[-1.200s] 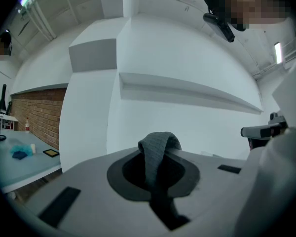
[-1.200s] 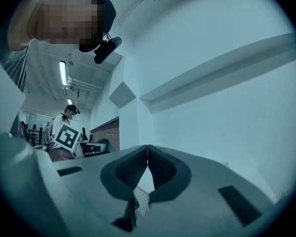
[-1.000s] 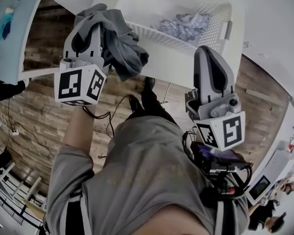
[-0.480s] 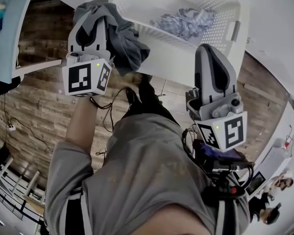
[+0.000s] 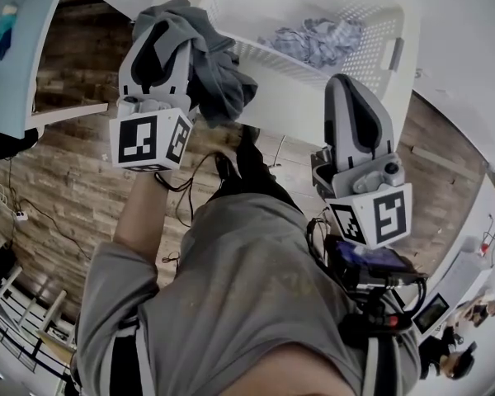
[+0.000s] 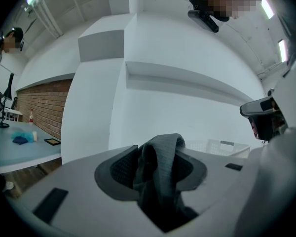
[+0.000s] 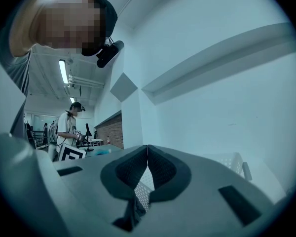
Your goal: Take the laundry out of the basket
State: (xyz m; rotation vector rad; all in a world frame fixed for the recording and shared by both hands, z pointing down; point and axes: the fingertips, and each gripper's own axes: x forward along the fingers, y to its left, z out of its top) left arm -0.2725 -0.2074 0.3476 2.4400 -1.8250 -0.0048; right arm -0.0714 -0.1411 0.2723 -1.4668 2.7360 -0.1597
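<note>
left gripper view: left gripper [image 6: 158,154] jaws opening, grey garment [image 6: 160,191] loose between them
right gripper view: right gripper [image 7: 147,157] jaws together, empty
head view only: patterned cloth [image 5: 312,40] lying in basket [image 5: 280,68]

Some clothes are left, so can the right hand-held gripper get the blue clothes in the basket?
Probably yes. The right hand-held gripper is empty and close to the basket, and the blue clothes lie uncovered in its open top. It would need to open first.
</note>
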